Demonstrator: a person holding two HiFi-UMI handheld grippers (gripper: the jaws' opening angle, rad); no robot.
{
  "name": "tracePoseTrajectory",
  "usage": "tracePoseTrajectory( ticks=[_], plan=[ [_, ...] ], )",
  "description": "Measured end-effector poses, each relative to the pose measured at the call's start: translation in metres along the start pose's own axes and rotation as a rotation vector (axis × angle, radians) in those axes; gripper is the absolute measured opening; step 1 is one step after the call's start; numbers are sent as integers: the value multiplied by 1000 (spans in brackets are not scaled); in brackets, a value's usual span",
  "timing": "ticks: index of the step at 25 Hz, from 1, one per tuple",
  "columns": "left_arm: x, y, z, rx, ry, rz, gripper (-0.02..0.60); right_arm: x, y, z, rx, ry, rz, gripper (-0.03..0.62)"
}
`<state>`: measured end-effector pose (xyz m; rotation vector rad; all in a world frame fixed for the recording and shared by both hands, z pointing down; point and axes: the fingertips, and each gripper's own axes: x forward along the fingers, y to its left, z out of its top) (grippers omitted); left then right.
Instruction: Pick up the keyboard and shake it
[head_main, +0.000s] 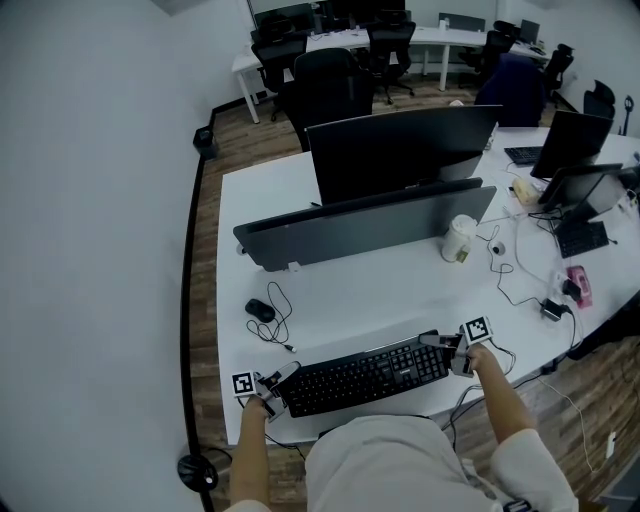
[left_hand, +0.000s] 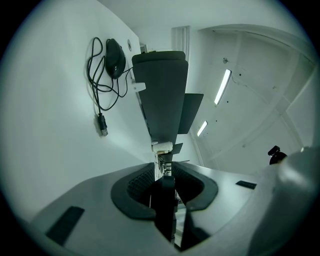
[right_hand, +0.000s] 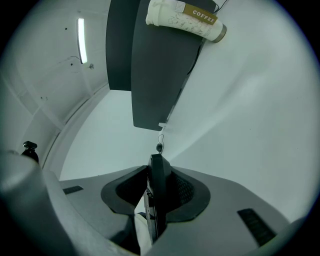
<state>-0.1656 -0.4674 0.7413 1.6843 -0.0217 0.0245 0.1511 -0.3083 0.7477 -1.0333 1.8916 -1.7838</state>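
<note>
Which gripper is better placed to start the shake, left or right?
Neither alone: the left gripper grips the keyboard at its left end, the right gripper at its right end. Probably shake with both.

The keyboard (head_main: 365, 376) looks like matt black plastic; the desk (head_main: 380, 295) under it is smooth, matt white. The floor (head_main: 603, 368) at lower right is brown wood planking, and the cup (head_main: 459, 240) right of centre looks like paper

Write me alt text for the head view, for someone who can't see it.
A person at a white desk holds a black keyboard by its ends, the left gripper and right gripper each clamped on one. Beyond it are a wired mouse, a coffee cup and a monitor.
</note>
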Motion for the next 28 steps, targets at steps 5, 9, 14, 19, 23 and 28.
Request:
tracePoseTrajectory(
  ticks=[5,9,14,19,23,28],
  plan=[
    [-4,-4,1,6,-9,-11,115,3,5,1,-26,2,-2,147],
    [-5,-6,2,13,-8,-17,115,4,7,2,-38,4,5,147],
    [-3,-1,-1,0,-6,-2,117,1,1,0,-39,4,-22,147],
    [-1,4,-3,5,1,0,117,-1,-1,-2,-44,0,-22,148],
    [1,5,-4,0,4,2,117,-3,-2,-3,-32,-7,-33,150],
    [2,4,3,28,12,17,117,-2,-1,-1,-32,-15,-33,150]
  ],
)
